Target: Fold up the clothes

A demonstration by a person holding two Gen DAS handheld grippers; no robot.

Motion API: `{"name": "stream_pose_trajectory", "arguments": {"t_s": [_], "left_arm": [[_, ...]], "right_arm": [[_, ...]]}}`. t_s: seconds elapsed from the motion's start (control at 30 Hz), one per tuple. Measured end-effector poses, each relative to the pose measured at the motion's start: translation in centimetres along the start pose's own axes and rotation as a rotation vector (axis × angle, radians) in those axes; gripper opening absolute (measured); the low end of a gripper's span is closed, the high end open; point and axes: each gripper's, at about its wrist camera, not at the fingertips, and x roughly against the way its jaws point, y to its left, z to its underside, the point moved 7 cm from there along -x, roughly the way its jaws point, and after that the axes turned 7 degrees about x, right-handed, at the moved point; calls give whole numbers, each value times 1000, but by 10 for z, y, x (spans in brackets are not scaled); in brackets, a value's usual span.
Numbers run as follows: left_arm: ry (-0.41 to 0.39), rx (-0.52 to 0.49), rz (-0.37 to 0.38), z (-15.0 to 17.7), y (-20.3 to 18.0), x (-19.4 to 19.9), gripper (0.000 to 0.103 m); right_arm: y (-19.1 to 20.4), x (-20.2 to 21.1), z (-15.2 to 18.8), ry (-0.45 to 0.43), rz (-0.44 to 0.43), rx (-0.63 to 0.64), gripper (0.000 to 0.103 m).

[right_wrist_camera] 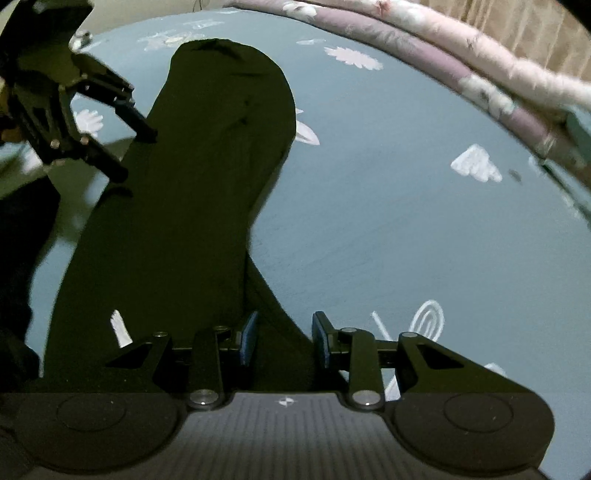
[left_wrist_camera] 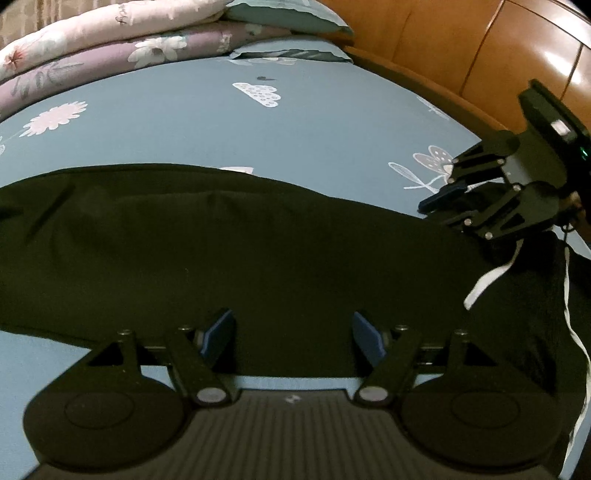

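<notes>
A black garment (left_wrist_camera: 221, 240) (right_wrist_camera: 184, 221) lies stretched out long on the blue bed sheet (left_wrist_camera: 184, 122). A white drawstring (left_wrist_camera: 484, 284) hangs from its right end. My left gripper (left_wrist_camera: 293, 332) (right_wrist_camera: 136, 155) hovers open and wide over the garment's near edge, its pads clear of the cloth. My right gripper (right_wrist_camera: 284, 339) (left_wrist_camera: 439, 214) is at the drawstring end. Its jaws are partly closed, with a bunch of black cloth filling the gap between the blue pads (right_wrist_camera: 249, 338). The cloth rises toward it there.
Folded floral quilts (left_wrist_camera: 92, 48) (right_wrist_camera: 480, 74) and a blue pillow (left_wrist_camera: 295, 18) lie along the far side of the bed. A wooden headboard (left_wrist_camera: 461, 44) stands at the right. Bare sheet (right_wrist_camera: 388, 221) lies beyond the garment.
</notes>
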Motion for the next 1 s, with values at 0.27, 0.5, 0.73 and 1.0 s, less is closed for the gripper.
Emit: {"name": "stream_pose_trajectory", "arguments": {"t_s": [0.27, 0.5, 0.73, 1.0], "left_arm": [[2, 6, 0, 2, 2, 0, 73], [4, -5, 7, 4, 0, 3, 73], [-2, 3, 7, 6, 1, 7, 73], [-10, 0, 10, 5, 2, 11, 73]], "right_arm": [[4, 11, 1, -13, 38, -69, 8], [-8, 19, -11, -32, 143, -83, 6], [-39, 19, -11, -41, 258, -127, 5], [-71, 33, -3, -41, 388, -210, 5]]}}
